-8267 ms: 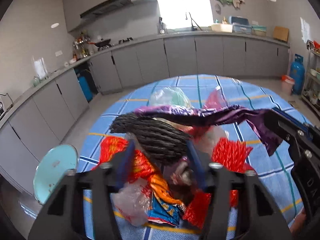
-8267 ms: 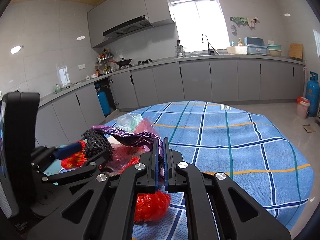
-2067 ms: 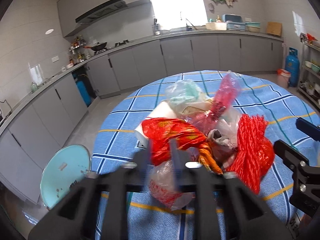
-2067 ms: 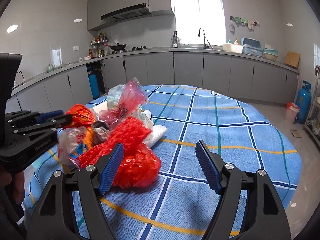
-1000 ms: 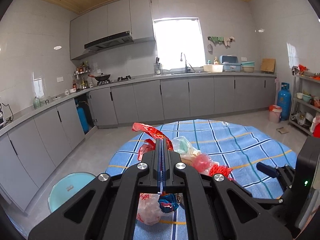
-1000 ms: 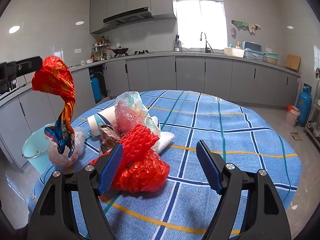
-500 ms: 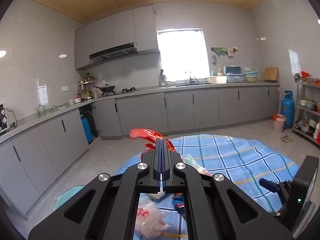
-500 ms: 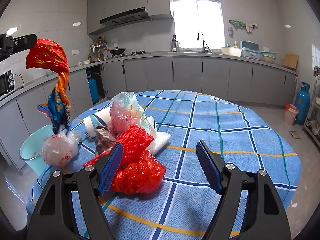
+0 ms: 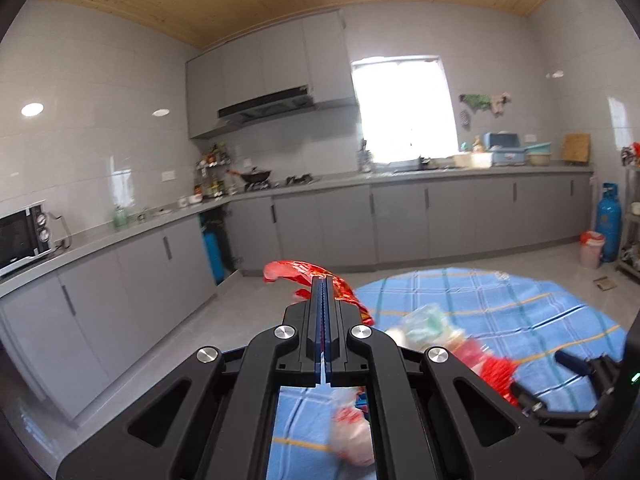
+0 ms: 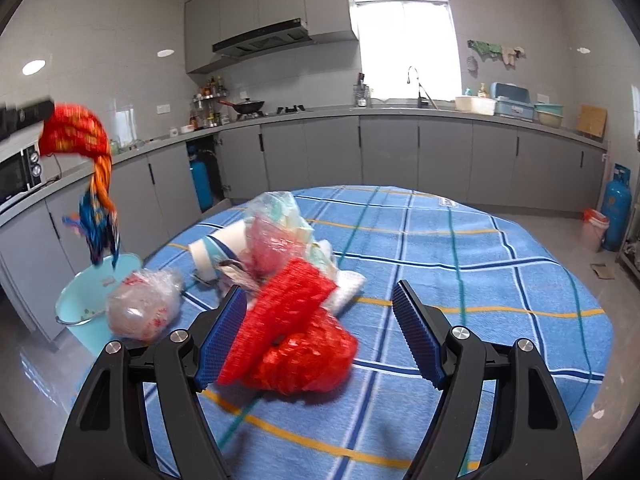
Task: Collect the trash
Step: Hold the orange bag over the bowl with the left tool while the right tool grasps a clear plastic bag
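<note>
One crinkly red foil wrapper point(image 10: 76, 136) hangs pinched in the left claw point(image 9: 324, 280).

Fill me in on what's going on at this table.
A person is clearing trash with two handheld grippers. The left gripper is shut on a red and blue wrapper, which hangs in the air above a light blue bucket beside the table. The right gripper is open, its jaws on either side of the red mesh bag on the table's pile.

My left gripper point(image 9: 324, 284) and right gripper point(image 10: 318, 328) are black angular frames with silver screws beside blue ribbed pads point(image 10: 416, 336).
</note>
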The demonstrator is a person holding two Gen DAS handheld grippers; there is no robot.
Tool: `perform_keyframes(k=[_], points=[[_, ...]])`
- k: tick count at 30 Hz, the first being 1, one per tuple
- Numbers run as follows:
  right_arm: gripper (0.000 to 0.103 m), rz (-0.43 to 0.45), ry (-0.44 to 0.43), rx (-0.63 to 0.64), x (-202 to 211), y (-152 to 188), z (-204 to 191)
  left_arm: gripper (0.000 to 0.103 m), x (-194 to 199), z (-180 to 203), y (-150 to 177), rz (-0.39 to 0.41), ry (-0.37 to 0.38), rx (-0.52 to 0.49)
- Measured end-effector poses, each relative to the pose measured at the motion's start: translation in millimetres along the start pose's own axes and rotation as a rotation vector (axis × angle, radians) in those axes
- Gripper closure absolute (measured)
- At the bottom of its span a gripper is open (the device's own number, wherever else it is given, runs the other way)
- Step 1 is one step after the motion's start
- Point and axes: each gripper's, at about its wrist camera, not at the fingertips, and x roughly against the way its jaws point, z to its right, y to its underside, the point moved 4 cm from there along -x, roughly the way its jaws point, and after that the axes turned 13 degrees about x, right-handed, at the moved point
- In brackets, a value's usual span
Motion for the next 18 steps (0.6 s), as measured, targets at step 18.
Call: perform_keyframes(k=[18], points=[[0.028, 0.052, -0.162, 0.113, -13, -36, -85, 0.103, -13, -85, 41, -0.102, -0.219, 0.006]])
